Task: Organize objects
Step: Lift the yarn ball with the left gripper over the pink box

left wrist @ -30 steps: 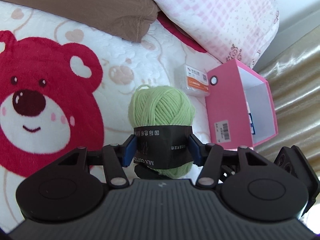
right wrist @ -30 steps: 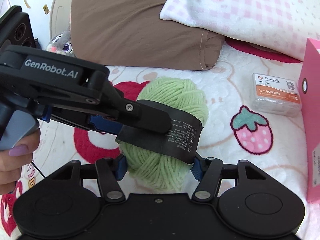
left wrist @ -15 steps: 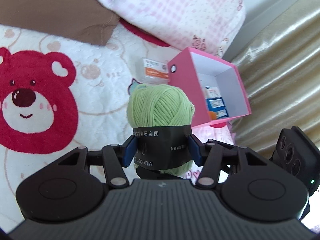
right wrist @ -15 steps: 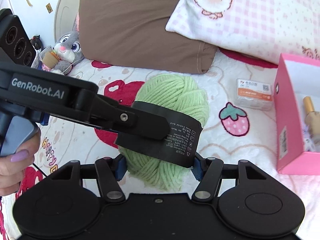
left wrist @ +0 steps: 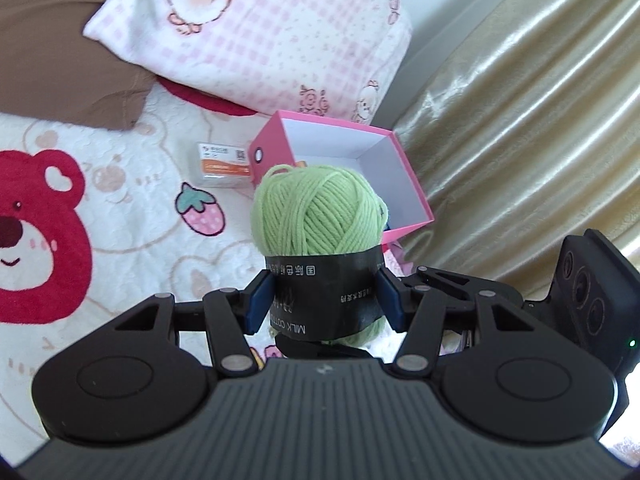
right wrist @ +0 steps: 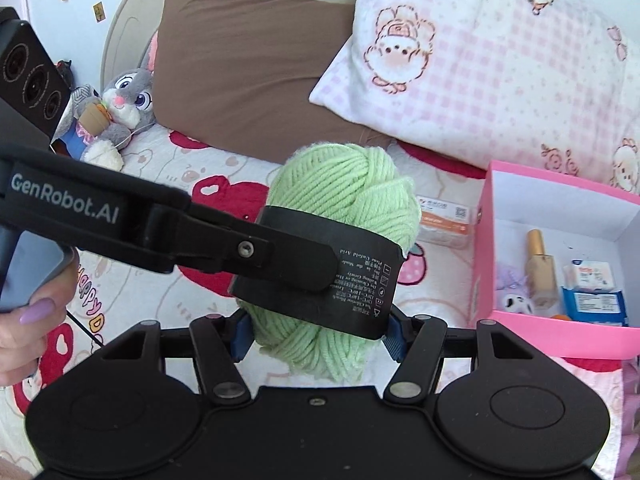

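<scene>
The bed is covered with a white fleece blanket [left wrist: 132, 208] printed with red bears and small strawberries. At its head lies a long brown pillow [right wrist: 240, 68], and beside it a white pillow with pink checks and little cartoon animals [right wrist: 500, 64]. A shiny beige curtain [left wrist: 540, 120] hangs along the side of the bed in the left wrist view.

Near the checked pillow, at the edge next to the curtain, stands an open pink cardboard box with white inside [right wrist: 482, 272]. In it I can see a small bottle with a gold cap [right wrist: 540, 272] and some small packets (their print is too small to read). A grey plush rabbit [right wrist: 124, 108] sits in the far corner by the brown pillow.

The round ball of light green yarn with a black paper band [left wrist: 316, 216] is held up in the air above the blanket, just in front of the pink box. Both tongs hold it together. The left gripper [left wrist: 324, 296] presses its blue pads on the black band from both sides, only partly open. The right gripper [right wrist: 316, 336] closes on the lower part of the same ball, a bit wider, with its pads against the yarn.

A small clear plastic case with an orange label [left wrist: 224, 164] lies flat on the blanket, just beside the box. A hand [right wrist: 28, 320] grips the left tool's handle.
</scene>
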### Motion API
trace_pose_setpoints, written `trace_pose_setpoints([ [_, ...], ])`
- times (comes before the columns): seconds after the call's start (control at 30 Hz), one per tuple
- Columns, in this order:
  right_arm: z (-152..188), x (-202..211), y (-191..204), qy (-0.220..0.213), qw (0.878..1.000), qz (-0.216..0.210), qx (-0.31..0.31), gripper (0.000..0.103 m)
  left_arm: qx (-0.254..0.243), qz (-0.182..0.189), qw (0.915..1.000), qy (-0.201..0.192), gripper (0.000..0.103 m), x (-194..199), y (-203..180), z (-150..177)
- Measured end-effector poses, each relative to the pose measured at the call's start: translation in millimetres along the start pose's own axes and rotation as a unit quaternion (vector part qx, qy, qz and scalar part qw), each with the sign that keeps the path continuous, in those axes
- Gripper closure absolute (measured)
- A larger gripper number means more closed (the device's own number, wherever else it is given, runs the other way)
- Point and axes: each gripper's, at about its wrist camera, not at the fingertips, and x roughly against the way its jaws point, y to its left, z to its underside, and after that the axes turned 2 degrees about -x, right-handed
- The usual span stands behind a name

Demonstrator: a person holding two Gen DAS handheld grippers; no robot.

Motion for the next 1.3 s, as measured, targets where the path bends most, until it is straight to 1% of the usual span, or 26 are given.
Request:
trace_pose_setpoints([
  [0.23,-1,32,-18,-0.026,0.999,0.021,0.014,0.037,-0.033,0.011,0.9994,0.008,0.049,-10,-39,-15],
  [0.43,-6,51,-39,-0.051,0.998,0.036,0.030,0.037,-0.059,0.019,0.9981,0.005,0.048,-22,-68,-32],
  [0.53,-13,56,-54,-0.062,0.996,0.042,0.038,0.037,-0.070,0.017,0.9974,0.006,0.048,-32,-83,-47],
  [0.67,-29,57,-83,-0.076,0.994,0.053,0.050,0.037,-0.076,0.010,0.9970,0.005,0.048,-56,-100,-74],
  [0.77,-42,48,-109,-0.075,0.995,0.054,0.048,0.037,-0.072,0.004,0.9973,0.009,0.047,-81,-104,-94],
  [0.83,-46,39,-127,-0.071,0.995,0.055,0.045,0.037,-0.060,0.000,0.9980,0.016,0.047,-101,-101,-106],
  [0.97,-52,8,-161,-0.052,0.997,0.050,0.027,0.037,-0.046,-0.021,0.9981,0.036,0.047,-145,-91,-122],
  [1.13,-48,-37,-193,-0.030,0.999,0.037,0.008,0.037,-0.012,-0.046,0.9970,0.061,0.046,-191,-67,-128],
  [1.3,-37,-80,-210,-0.007,0.999,0.026,-0.018,0.037,-0.005,-0.071,0.9935,0.089,0.046,-228,-45,-125],
])
